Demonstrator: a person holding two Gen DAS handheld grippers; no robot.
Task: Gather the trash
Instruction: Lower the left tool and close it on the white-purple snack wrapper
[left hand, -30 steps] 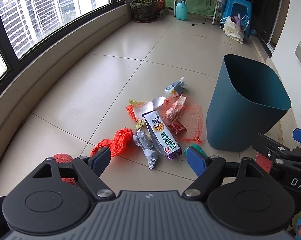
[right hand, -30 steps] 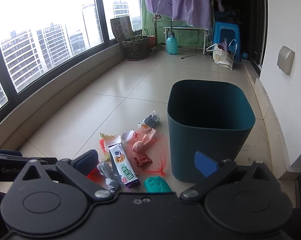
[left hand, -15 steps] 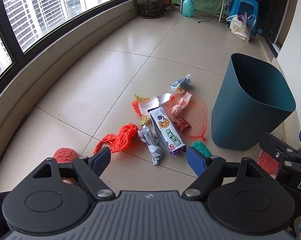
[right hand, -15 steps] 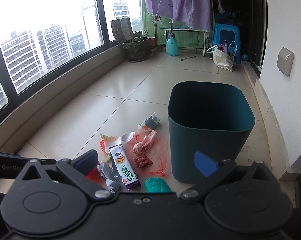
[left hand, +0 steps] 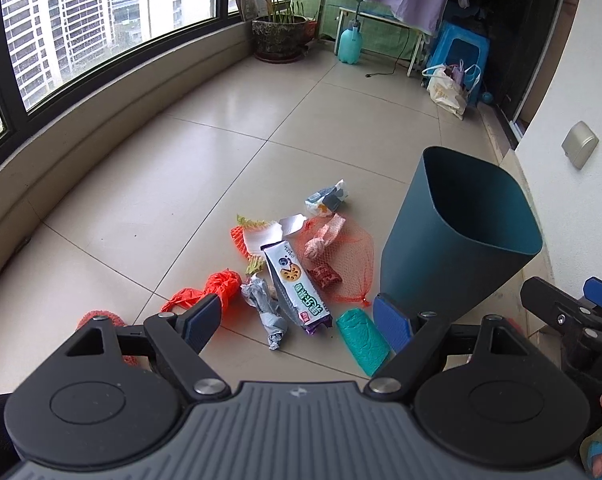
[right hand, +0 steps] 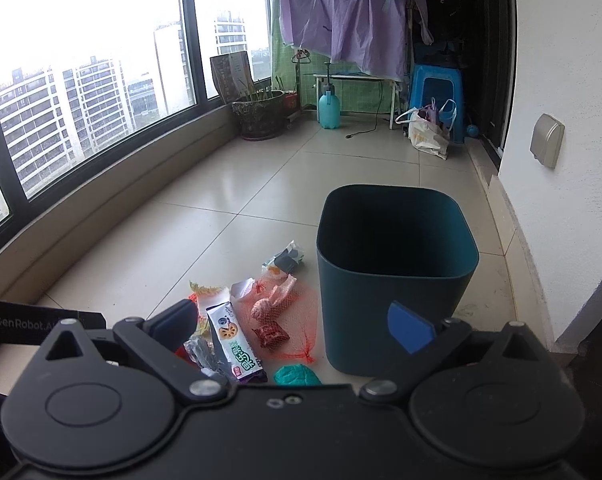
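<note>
My left tool (left hand: pixel 299 316) is held above the tiled floor (left hand: pixel 205 168) with its blue-padded fingers spread wide and nothing between them. My right tool (right hand: pixel 297 326) is likewise spread wide and holds nothing.

The trash lies in a loose cluster at lower centre of the left wrist view, just left of the teal bin (left hand: pixel 457 240). Items present:
- biscuit wrapper (left hand: pixel 297 284), lying flat at the cluster's centre;
- crumpled grey foil (left hand: pixel 267 312), touching the wrapper's left edge;
- orange plastic bag (left hand: pixel 213 290), left of the foil;
- red mesh net (left hand: pixel 341 256), between wrapper and bin;
- teal crumpled bag (left hand: pixel 363 340), nearest my left tool's right finger.

In the right wrist view the bin (right hand: pixel 397 280) stands upright at centre, with the trash to its lower left.
</note>
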